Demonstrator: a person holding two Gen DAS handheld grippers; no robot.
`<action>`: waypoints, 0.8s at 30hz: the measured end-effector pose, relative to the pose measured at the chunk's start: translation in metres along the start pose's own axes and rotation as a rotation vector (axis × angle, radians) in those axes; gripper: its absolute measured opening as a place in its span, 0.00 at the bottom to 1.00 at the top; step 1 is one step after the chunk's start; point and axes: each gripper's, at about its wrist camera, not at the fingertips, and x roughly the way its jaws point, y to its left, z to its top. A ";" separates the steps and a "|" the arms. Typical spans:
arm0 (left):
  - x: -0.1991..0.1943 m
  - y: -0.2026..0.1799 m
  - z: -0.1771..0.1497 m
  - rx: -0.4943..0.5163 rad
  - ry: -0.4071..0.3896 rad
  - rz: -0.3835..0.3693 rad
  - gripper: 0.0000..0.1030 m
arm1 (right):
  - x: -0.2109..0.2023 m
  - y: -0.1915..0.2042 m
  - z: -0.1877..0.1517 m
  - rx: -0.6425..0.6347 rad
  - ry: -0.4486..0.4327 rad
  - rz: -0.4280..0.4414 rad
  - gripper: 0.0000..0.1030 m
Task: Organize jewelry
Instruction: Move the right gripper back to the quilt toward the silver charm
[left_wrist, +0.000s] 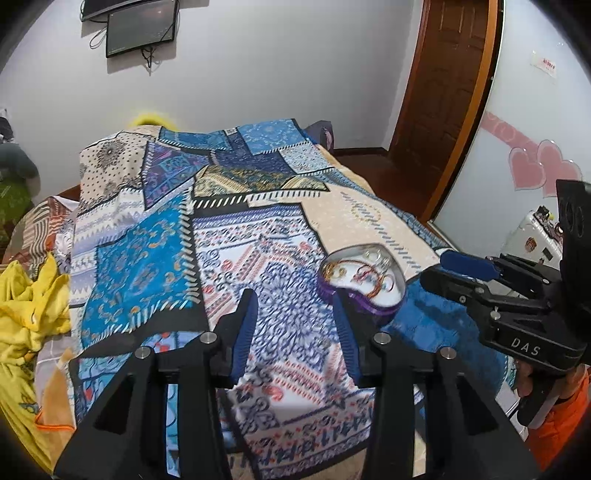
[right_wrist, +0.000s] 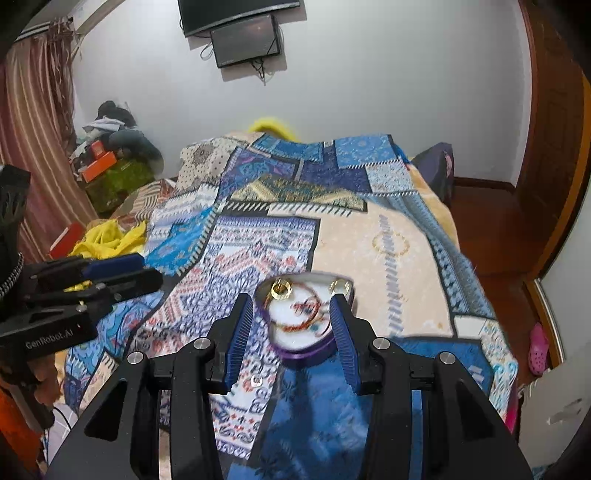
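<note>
The right tool (right_wrist: 291, 314) stands released, nothing between its blue pads, with the purple heart-shaped tray (right_wrist: 314, 354) lying just ahead of its tips on the patterned bedspread (right_wrist: 388, 236). The tray holds a gold ring (right_wrist: 281, 290) and beaded bracelets (right_wrist: 306, 317) (blurred). The left tool (left_wrist: 295, 306) is also released and empty; the tray lies ahead to its right.

Black left gripper (left_wrist: 295, 306) and right gripper (right_wrist: 291, 314) have ribbed blue pads, silver screws; orange sleeve (left_wrist: 565, 417).
</note>
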 end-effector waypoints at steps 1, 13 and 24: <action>0.000 0.002 -0.003 -0.001 0.004 0.003 0.43 | 0.003 0.002 -0.004 -0.002 0.014 0.005 0.39; 0.012 0.020 -0.048 -0.027 0.105 -0.001 0.43 | 0.040 0.022 -0.047 -0.065 0.156 0.002 0.38; 0.032 0.005 -0.053 -0.004 0.158 -0.063 0.42 | 0.051 0.029 -0.058 -0.147 0.172 -0.009 0.12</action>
